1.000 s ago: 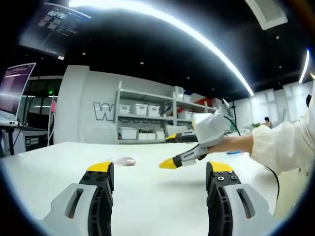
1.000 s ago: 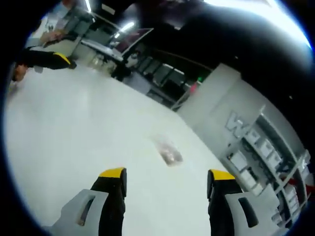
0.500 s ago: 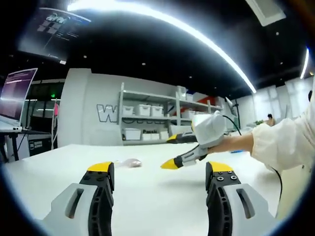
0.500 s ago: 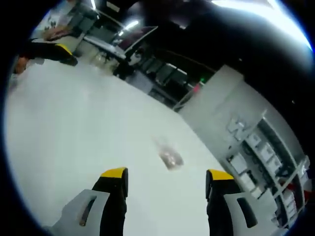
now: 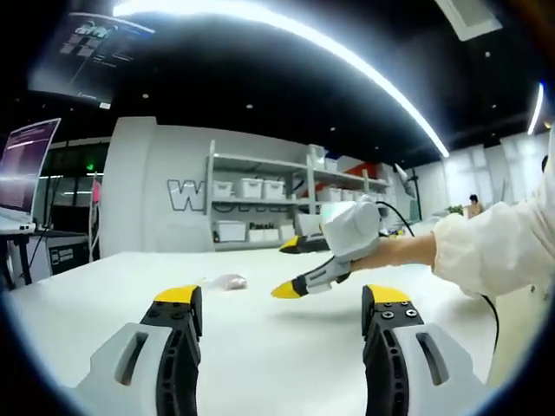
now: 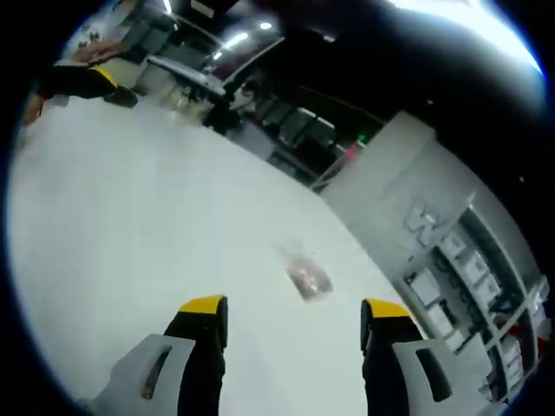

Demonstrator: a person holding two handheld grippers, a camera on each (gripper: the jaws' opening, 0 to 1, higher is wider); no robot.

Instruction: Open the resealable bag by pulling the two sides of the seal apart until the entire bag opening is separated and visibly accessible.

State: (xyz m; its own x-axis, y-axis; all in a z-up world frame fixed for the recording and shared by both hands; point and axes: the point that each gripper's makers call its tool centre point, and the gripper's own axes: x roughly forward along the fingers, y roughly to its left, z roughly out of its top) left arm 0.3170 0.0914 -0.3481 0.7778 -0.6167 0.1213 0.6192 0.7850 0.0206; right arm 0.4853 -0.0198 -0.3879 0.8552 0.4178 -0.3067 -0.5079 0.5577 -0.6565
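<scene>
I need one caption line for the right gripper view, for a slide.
Open right gripper with yellow-tipped jaws hovers above the white table, aimed at a small clear resealable bag lying ahead.

White table [image 5: 260, 338], grey wall shelves [image 5: 260, 204], curved ceiling light [image 5: 329, 61].

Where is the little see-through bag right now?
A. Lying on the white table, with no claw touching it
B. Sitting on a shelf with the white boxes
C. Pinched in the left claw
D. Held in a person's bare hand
A. The bag lies flat on the white table, out ahead of the open right claw, and in the left gripper view it sits apart from the open left claw too.
</scene>
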